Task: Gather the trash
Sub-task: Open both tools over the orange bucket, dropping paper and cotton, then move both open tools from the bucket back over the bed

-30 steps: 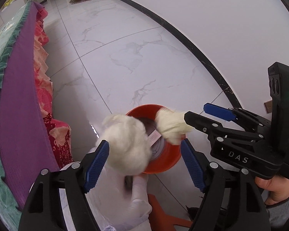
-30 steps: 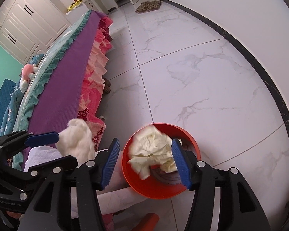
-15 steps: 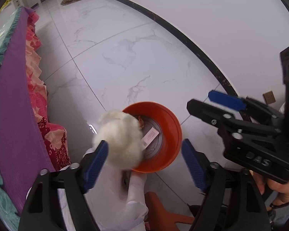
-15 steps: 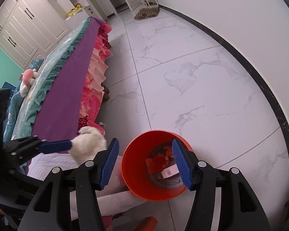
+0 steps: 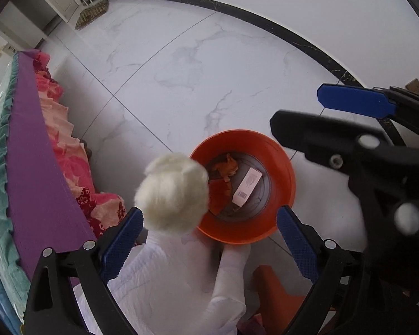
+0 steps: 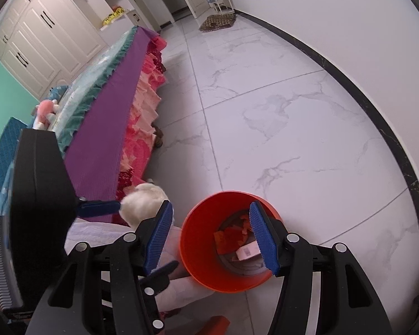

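Left wrist view: our left gripper (image 5: 206,240) has just been opening, white wad (image 5: 171,194) apparently loose against one pad above the orange bin (image 5: 289,180); our right gripper (image 6: 209,236) gapes empty.

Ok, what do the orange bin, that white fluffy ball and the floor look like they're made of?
Orange bin: probably moulded plastic, with a smooth, even, slightly glossy wall and a thin rim.
White fluffy ball: looks like cotton wool or a similar loose fibre; its edges are fuzzy and wispy.
Floor: glossy marble-look tile with grey veining and straight grout lines; real stone or ceramic can't be told.
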`<action>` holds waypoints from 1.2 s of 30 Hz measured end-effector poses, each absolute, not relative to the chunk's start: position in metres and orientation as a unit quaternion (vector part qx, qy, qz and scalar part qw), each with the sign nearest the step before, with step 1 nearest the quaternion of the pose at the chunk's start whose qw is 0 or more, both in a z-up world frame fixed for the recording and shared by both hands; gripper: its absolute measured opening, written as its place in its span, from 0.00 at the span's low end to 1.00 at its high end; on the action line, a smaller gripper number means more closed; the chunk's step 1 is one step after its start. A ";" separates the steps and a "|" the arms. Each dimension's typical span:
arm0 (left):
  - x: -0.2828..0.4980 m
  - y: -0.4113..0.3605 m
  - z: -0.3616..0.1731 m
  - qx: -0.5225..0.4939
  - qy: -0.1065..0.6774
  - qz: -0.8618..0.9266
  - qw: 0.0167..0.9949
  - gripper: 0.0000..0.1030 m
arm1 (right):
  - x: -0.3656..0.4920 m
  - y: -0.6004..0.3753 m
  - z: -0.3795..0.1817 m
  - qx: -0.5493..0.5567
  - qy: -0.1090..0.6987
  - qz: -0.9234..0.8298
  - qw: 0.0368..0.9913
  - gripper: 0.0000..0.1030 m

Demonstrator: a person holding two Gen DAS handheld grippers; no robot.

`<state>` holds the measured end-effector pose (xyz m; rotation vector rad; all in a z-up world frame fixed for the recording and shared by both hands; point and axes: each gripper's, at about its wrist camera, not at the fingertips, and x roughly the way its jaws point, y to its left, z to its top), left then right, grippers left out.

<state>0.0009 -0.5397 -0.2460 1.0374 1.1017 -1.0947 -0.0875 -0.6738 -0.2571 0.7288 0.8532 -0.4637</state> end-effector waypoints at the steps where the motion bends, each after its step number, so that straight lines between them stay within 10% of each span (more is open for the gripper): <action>1: 0.004 -0.541 -0.246 0.425 0.494 -0.483 0.585 0.92 | -0.087 -0.674 -0.258 0.344 0.402 -0.218 0.820 0.56; 36: 0.055 -0.453 -0.150 0.318 0.477 -0.445 0.688 0.92 | -0.064 -0.621 -0.170 0.276 0.375 -0.181 0.866 0.56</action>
